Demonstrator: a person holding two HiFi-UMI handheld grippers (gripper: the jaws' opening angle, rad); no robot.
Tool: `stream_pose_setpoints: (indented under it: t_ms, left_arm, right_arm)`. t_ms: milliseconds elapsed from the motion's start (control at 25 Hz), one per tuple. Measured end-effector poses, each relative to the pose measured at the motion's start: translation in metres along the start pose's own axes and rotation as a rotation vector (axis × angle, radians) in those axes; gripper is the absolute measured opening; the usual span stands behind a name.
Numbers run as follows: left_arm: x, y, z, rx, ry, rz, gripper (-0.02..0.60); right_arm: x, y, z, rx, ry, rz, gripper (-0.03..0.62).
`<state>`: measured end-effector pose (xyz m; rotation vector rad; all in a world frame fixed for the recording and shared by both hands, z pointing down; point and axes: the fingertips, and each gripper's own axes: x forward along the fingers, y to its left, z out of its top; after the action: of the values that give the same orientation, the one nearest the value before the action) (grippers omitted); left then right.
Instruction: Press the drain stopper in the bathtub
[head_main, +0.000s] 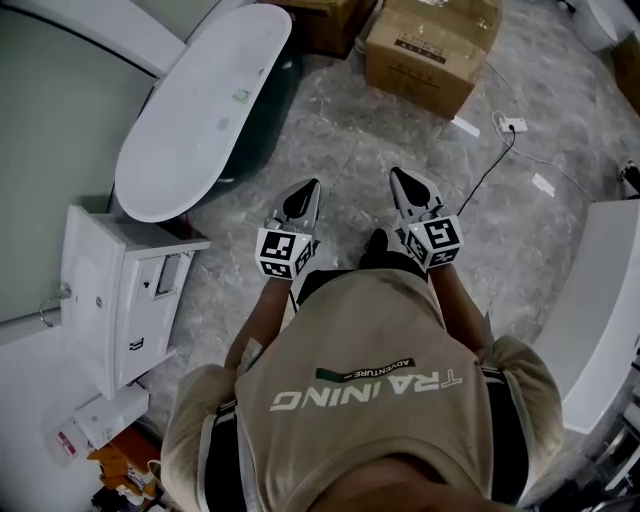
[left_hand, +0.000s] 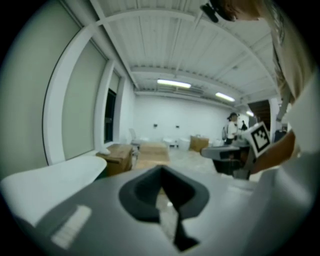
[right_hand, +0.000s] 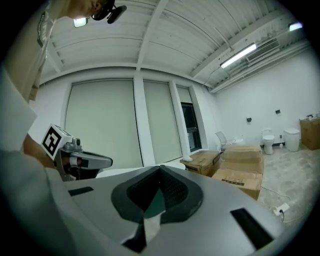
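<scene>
The bathtub (head_main: 200, 110) lies ahead and to the left of both grippers, well apart from them. Its long axis runs from near-left to far-right in the head view, so the left gripper (head_main: 306, 190) is the nearer one. The left gripper's jaws and those of the right gripper (head_main: 400, 180) are each closed tip to tip on nothing, pointing out over the floor (head_main: 340, 140). The stopper cannot be made out on the tub, so the next move is probably a step leftward.
</scene>
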<state>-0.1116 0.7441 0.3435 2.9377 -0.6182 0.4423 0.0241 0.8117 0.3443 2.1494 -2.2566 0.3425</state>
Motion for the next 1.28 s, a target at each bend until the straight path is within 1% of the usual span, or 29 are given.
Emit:
stream_pose_setpoints:
  t_ms: [80, 120, 160, 200, 280, 360, 480, 560, 640, 720, 800, 880, 1000, 1080, 1160, 1280]
  left_arm:
    - [0.025, 0.004, 0.011, -0.057, -0.023, 0.010, 0.002]
    - [0.035, 0.006, 0.015, -0.083, -0.031, 0.018, 0.002]
    - [0.043, 0.009, 0.017, -0.100, -0.033, 0.026, 0.002]
    - [0.048, 0.011, 0.018, -0.104, -0.029, 0.031, 0.002]
    - [0.057, 0.015, 0.018, -0.082, -0.003, 0.037, 0.002]
    - [0.067, 0.019, 0.018, -0.061, 0.024, 0.034, 0.002]
    - [0.086, 0.035, 0.020, -0.073, 0.029, 0.031, 0.002]
    - [0.097, 0.051, 0.019, -0.061, 0.032, 0.033, 0.002]
    - [0.109, 0.067, 0.018, -0.047, 0.035, 0.034, 0.002]
    - [0.126, 0.087, 0.021, -0.065, 0.021, 0.035, 0.002]
    - [0.144, 0.107, 0.033, -0.078, -0.010, 0.030, 0.002]
    - [0.164, 0.129, 0.050, -0.064, -0.045, 0.021, 0.002]
    - [0.190, 0.163, 0.069, -0.067, -0.070, 0.001, 0.002]
    - [0.204, 0.186, 0.073, -0.080, -0.065, -0.019, 0.002]
    - [0.218, 0.213, 0.071, -0.099, -0.044, -0.029, 0.002]
    - [0.237, 0.249, 0.075, -0.096, -0.029, -0.036, 0.002]
  right_arm:
    - [0.011, -0.021, 0.006, -0.066, 0.004, 0.000, 0.008]
    - [0.017, -0.029, 0.010, -0.084, 0.004, 0.000, 0.008]
    - [0.022, -0.035, 0.013, -0.078, 0.003, 0.004, 0.008]
    - [0.028, -0.039, 0.016, -0.058, 0.000, 0.011, 0.009]
    - [0.040, -0.045, 0.019, -0.028, -0.004, 0.024, 0.009]
    - [0.052, -0.050, 0.019, -0.024, 0.005, 0.034, 0.009]
    - [0.076, -0.058, 0.014, -0.023, 0.038, 0.047, 0.009]
    - [0.094, -0.059, 0.007, 0.000, 0.059, 0.050, 0.008]
    - [0.109, -0.059, 0.005, 0.010, 0.076, 0.049, 0.009]
    - [0.127, -0.063, 0.009, -0.006, 0.090, 0.046, 0.009]
    - [0.148, -0.069, 0.018, -0.020, 0.098, 0.044, 0.009]
    - [0.174, -0.076, 0.032, -0.052, 0.098, 0.049, 0.009]
    - [0.219, -0.084, 0.055, -0.092, 0.084, 0.055, 0.009]
    - [0.250, -0.087, 0.068, -0.100, 0.074, 0.058, 0.009]
    - [0.281, -0.089, 0.077, -0.095, 0.074, 0.052, 0.008]
    - [0.321, -0.092, 0.083, -0.086, 0.075, 0.039, 0.009]
